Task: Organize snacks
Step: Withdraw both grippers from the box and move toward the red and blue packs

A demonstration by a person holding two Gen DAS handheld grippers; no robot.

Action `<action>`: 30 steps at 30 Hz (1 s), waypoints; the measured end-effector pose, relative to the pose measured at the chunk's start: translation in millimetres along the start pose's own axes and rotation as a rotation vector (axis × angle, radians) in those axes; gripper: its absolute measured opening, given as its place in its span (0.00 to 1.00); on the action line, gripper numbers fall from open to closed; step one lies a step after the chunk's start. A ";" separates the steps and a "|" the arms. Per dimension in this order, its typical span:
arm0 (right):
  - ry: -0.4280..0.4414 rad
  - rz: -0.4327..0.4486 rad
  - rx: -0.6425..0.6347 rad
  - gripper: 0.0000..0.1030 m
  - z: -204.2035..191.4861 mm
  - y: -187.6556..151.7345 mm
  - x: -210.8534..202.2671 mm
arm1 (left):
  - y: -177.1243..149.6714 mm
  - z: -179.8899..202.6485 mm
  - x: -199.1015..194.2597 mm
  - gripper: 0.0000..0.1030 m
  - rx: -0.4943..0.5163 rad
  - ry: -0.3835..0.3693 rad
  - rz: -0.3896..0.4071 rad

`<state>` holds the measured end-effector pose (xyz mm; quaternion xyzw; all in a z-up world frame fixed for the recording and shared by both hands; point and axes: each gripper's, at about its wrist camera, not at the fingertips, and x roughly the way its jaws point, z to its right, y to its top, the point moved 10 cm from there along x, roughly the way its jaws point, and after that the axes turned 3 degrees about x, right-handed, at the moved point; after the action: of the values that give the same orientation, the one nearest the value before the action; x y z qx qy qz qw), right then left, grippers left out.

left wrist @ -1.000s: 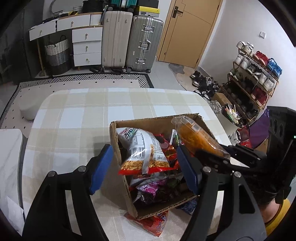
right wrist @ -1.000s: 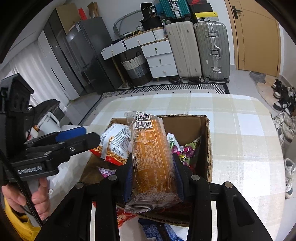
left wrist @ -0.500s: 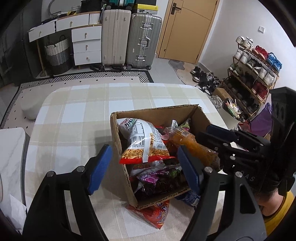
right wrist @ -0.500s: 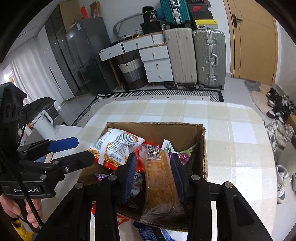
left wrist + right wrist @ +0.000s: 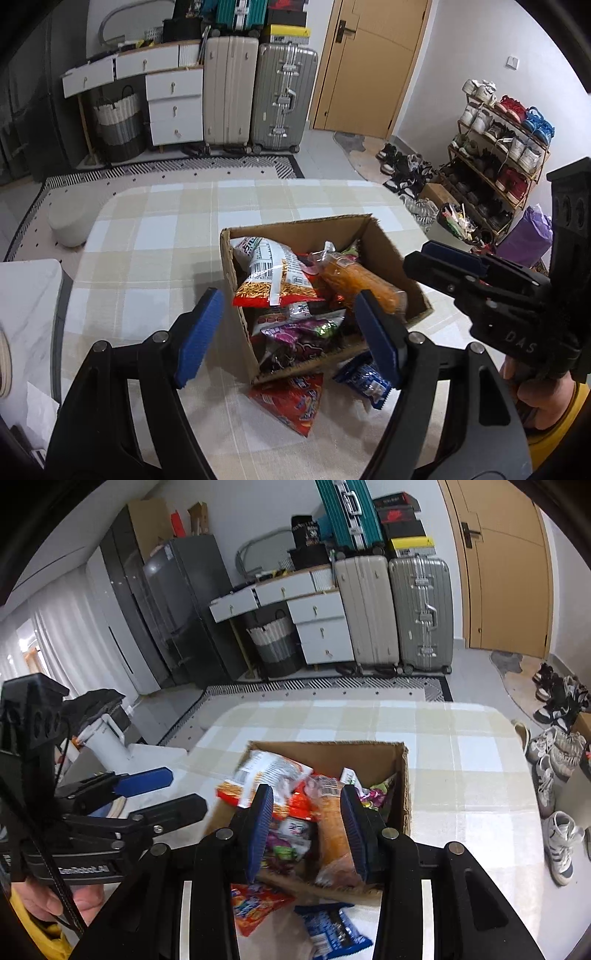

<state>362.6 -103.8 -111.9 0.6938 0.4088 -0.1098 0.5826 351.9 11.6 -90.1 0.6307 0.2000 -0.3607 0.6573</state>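
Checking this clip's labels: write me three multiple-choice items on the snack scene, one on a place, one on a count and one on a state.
1. Where is the orange packet?
A) inside the cardboard box
B) on the floor
C) in a drawer

2. How many packets lie on the table outside the box?
A) none
B) two
C) five

3. The box's top is:
A) taped shut
B) under a lid
C) open

Key:
1. A, it lies within the box walls.
2. B, a red packet and a blue packet lie by its near wall.
3. C, the contents show from above.
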 end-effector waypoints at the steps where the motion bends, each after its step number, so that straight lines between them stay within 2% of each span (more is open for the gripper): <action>1: 0.005 0.016 -0.008 0.37 -5.5 1.2 -10.3 | 0.3 1.3 -7.3 0.73 0.002 0.002 0.012; 2: 0.008 0.032 -0.017 0.37 -10.5 2.3 -20.2 | 0.4 4.3 -16.6 0.76 0.004 0.003 0.026; 6: 0.024 0.101 -0.051 0.38 -34.0 3.5 -61.4 | -1.0 16.2 -57.1 0.76 0.021 0.007 0.090; 12: 0.049 0.196 -0.093 0.44 -72.9 -0.7 -125.5 | -10.2 28.9 -125.2 0.79 0.033 0.020 0.188; 17: 0.029 0.306 -0.142 0.49 -100.3 -13.7 -182.7 | -35.2 31.8 -178.9 0.82 0.027 0.038 0.276; 18: 0.030 0.328 -0.154 0.52 -107.0 -19.2 -195.3 | -43.1 31.4 -189.0 0.82 0.021 0.043 0.290; 20: 0.042 0.373 -0.169 0.66 -119.0 -30.9 -218.6 | -54.4 29.1 -204.9 0.83 0.016 0.056 0.311; 24: 0.046 0.473 -0.214 0.78 -141.0 -55.1 -257.3 | -83.2 25.2 -239.5 0.83 0.014 0.088 0.362; 26: 0.039 0.524 -0.237 0.91 -150.2 -68.1 -272.3 | -98.7 20.0 -253.1 0.87 0.005 0.111 0.387; 27: 0.036 0.549 -0.256 0.92 -155.3 -76.0 -279.1 | -102.1 16.9 -257.4 0.96 -0.005 0.118 0.398; 30: 0.015 0.562 -0.319 0.94 -168.2 -95.2 -283.7 | -126.0 11.9 -272.9 0.99 -0.018 0.135 0.434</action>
<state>59.9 -78.5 48.0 0.6803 0.2174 0.1257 0.6885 78.0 67.6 21.0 0.6758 0.1065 -0.1658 0.7103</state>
